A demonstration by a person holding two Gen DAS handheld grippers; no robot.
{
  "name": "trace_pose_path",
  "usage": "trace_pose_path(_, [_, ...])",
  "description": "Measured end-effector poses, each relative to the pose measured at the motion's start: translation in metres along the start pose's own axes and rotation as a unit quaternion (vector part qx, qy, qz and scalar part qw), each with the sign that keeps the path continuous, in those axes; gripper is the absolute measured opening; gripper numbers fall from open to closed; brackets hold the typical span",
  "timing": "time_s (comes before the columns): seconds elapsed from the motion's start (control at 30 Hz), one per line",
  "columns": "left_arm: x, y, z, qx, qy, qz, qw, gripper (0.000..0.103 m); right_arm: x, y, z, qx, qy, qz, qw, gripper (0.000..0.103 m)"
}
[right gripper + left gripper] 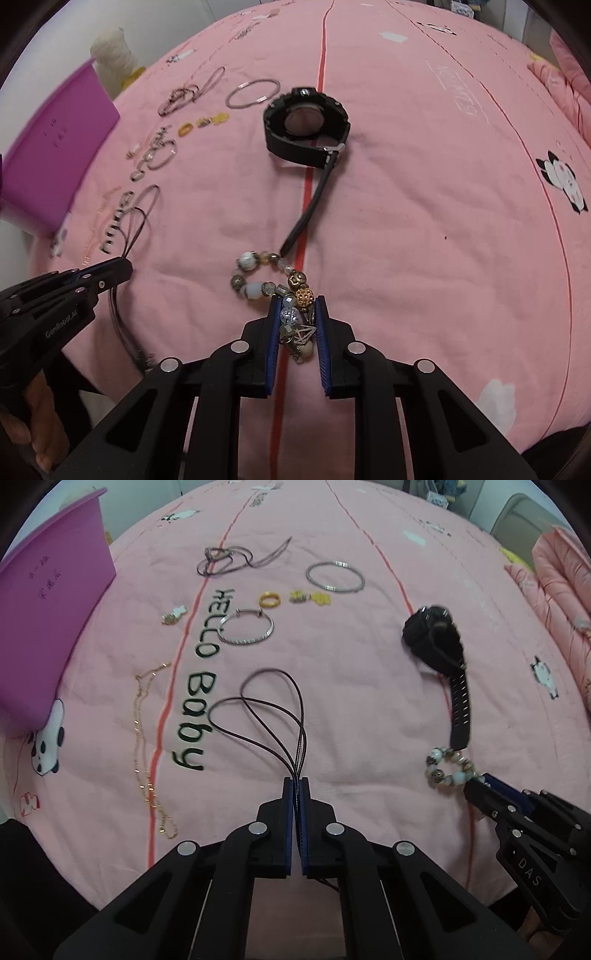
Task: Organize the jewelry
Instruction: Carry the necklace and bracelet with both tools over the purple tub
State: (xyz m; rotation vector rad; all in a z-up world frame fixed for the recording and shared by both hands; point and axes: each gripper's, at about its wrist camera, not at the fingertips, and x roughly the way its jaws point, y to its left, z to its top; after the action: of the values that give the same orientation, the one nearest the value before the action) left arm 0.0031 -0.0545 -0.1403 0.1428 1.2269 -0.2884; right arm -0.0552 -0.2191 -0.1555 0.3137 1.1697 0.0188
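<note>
My left gripper (296, 781) is shut on a dark cord necklace (258, 709) whose loops lie on the pink bedsheet ahead. My right gripper (297, 300) is shut on a beaded bracelet (258, 275); the same bracelet shows in the left wrist view (448, 768). A black watch (306, 125) lies beyond the bracelet and also shows in the left wrist view (437, 642). Ahead of the left gripper lie a gold chain (144, 738), two silver bangles (246, 629) (335, 576), a gold ring (269, 600), small charms (310, 597) and a brown cord (229, 559).
A purple box (48, 616) stands at the left on the bed and also shows in the right wrist view (55, 147). The pink bedsheet (332, 701) carries panda prints and "Hello Baby" lettering. A folded pink quilt (561, 590) lies at the far right.
</note>
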Motion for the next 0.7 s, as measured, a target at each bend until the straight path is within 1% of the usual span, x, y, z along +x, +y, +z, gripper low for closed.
trace_pose_path(0.2, [-0.033, 0.012, 0.007, -0.007, -0.022, -0.028, 0.9993, 0.003, -0.021, 0.014, 0.006, -0.005, -0.031, 0.024, 0.999, 0.018])
trace_pose_path(0.47, [-0.065, 0.028, 0.015, -0.015, -0.048, -0.038, 0.9980, 0.003, -0.048, 0.018, 0.002, 0.007, -0.048, 0.044, 0.998, 0.017])
trace_pose_path(0.7, [-0.097, 0.040, 0.020, -0.019, -0.077, -0.034, 0.9963, 0.003, -0.070, 0.031, 0.013, 0.006, -0.064, 0.050, 0.997, 0.017])
